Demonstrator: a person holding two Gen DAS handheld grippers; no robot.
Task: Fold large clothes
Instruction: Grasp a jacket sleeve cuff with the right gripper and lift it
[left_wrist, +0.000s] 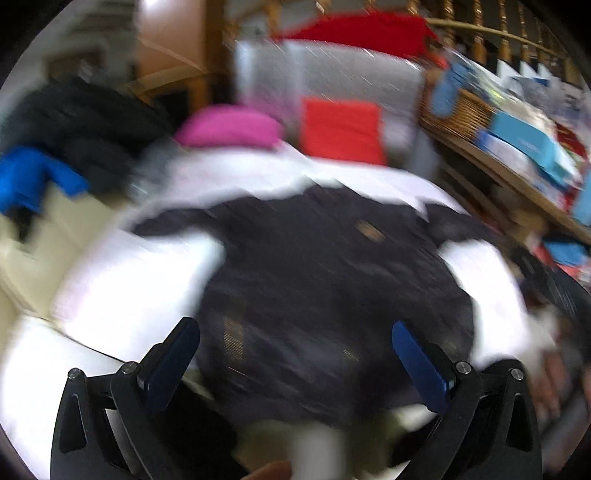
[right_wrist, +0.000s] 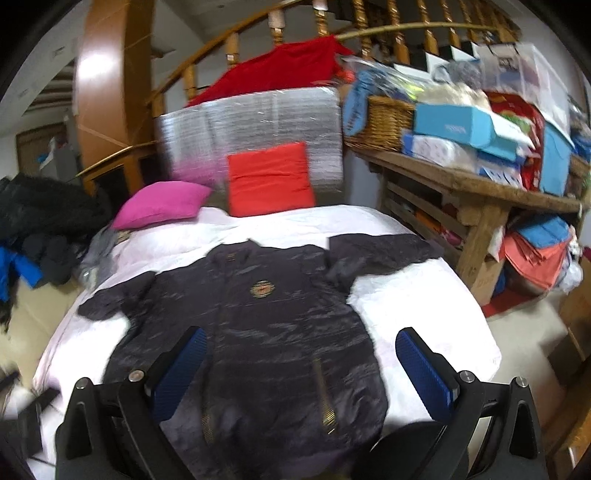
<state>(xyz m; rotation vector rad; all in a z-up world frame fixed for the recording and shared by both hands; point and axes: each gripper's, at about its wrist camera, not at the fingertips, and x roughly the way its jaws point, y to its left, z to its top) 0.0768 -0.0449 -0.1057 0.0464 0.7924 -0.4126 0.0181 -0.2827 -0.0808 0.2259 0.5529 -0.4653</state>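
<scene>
A woven wicker basket (right_wrist: 380, 120) on the wooden table (right_wrist: 472, 184) holds blue packets. The dark patterned jacket (right_wrist: 280, 325) lies flat on the white-sheeted bed (right_wrist: 417, 306), beneath both spread, empty grippers: left gripper (left_wrist: 295, 363), right gripper (right_wrist: 299, 373).

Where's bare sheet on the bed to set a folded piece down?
White sheet right of the dark jacket, below its sleeve; a strip between collar and pink pillow. Left edge crowded by the dark clothes pile.
</scene>
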